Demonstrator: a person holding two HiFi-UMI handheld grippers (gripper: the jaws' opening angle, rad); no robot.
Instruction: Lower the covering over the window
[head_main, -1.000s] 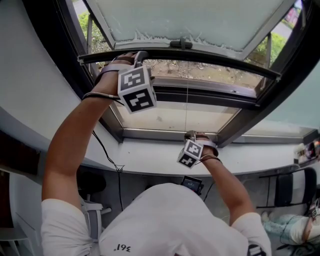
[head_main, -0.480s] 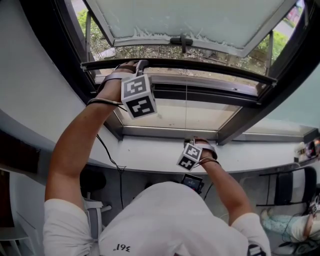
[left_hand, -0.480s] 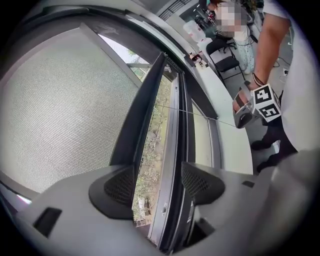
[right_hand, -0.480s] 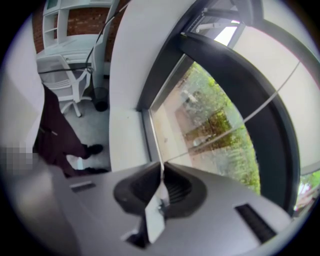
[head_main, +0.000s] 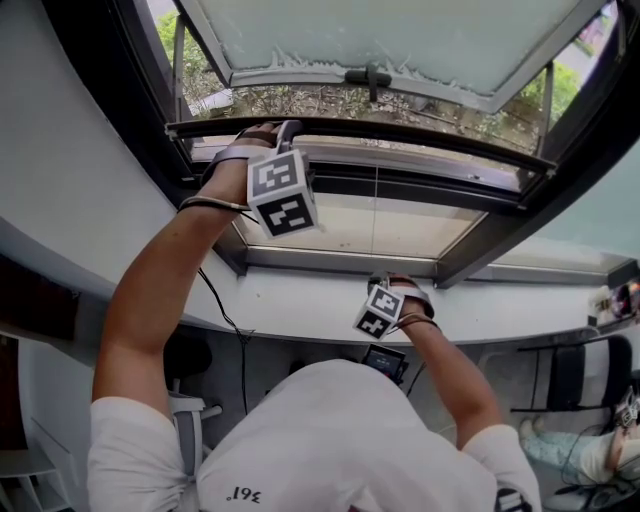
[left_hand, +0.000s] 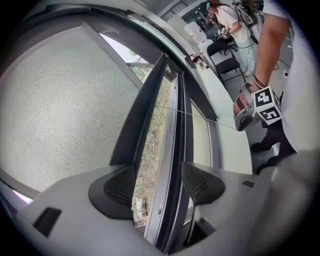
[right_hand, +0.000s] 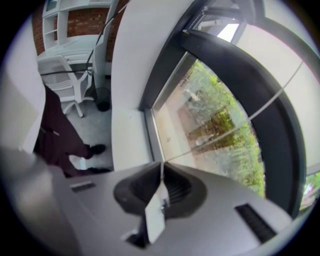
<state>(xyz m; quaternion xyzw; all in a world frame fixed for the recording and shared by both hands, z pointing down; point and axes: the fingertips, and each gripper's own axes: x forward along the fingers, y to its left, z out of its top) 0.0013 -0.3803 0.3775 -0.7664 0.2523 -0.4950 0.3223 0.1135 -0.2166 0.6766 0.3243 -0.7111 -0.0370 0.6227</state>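
Observation:
The covering is a pale mesh screen (head_main: 400, 40) with a dark bottom bar (head_main: 430, 137) across the window. My left gripper (head_main: 283, 128) is up at the bar's left end. In the left gripper view its jaws (left_hand: 157, 182) stand wide, so it is open; the bar (left_hand: 147, 105) runs down beside the left pad (left_hand: 117, 187). A thin cord (head_main: 376, 215) hangs from the bar to my right gripper (head_main: 382, 275) just above the sill. In the right gripper view that gripper (right_hand: 161, 172) is shut on the cord (right_hand: 225, 131), with its white tab (right_hand: 156, 215) behind the pads.
A white sill (head_main: 300, 305) runs below the dark window frame (head_main: 480, 245). A black cable (head_main: 225, 320) hangs off the sill at left. A black chair (head_main: 580, 370) and a seated person are at the right. A white office chair (right_hand: 65, 85) stands behind me.
The bottom bar and my left gripper have come down a little, so more of the mesh covers the window. The right gripper has hardly shifted, still pinching the cord.

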